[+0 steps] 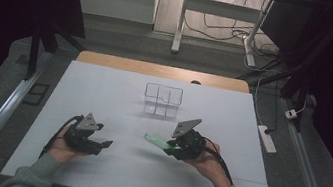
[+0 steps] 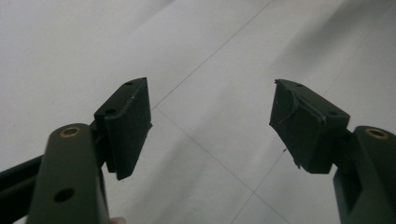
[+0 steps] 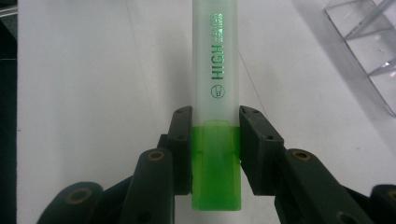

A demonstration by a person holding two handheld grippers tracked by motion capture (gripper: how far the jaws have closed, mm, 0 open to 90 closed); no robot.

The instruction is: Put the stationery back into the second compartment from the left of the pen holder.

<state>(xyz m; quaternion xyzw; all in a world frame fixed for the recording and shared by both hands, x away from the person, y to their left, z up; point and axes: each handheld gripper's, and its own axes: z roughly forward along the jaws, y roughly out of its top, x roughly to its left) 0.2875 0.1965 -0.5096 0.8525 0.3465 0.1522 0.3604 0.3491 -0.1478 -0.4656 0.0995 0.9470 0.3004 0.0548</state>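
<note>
Right gripper [image 1: 172, 147]: held in the person's right hand [image 1: 207, 158] at the near right of the table [image 1: 103, 93]. Jaws closed on a highlighter [image 1: 157, 141]. In the right gripper view the gripper [image 3: 215, 140] clamps the highlighter [image 3: 215, 70] from both sides, at the join of green cap and pale body. The green cap end lies back between the jaws; the frosted body, with green lettering, runs forward past them. In the high view the highlighter points left and slightly away from the person, held just above the table near its middle.

Left gripper [image 1: 105, 143]: held in the left hand [image 1: 62, 145] at the near left of the table, well apart from the right gripper. Jaws wide apart with nothing between them. In the left gripper view the gripper [image 2: 212, 126] has its two black pads [image 2: 128, 126] spread over bare white table [image 2: 210, 56], crossed by thin seam lines.

Organizer [image 1: 163, 100]: clear, with compartments, standing on the table beyond both grippers, near the middle. In the right gripper view a part of the organizer [image 3: 369, 51] lies at the upper right, off to the side of the highlighter and not touching it.

Table: white sheet over a wooden top, its far wooden edge [image 1: 163, 71] uncovered.

Surroundings: grey floor [image 1: 127, 39], a power strip [image 1: 267, 138] right of the table.
</note>
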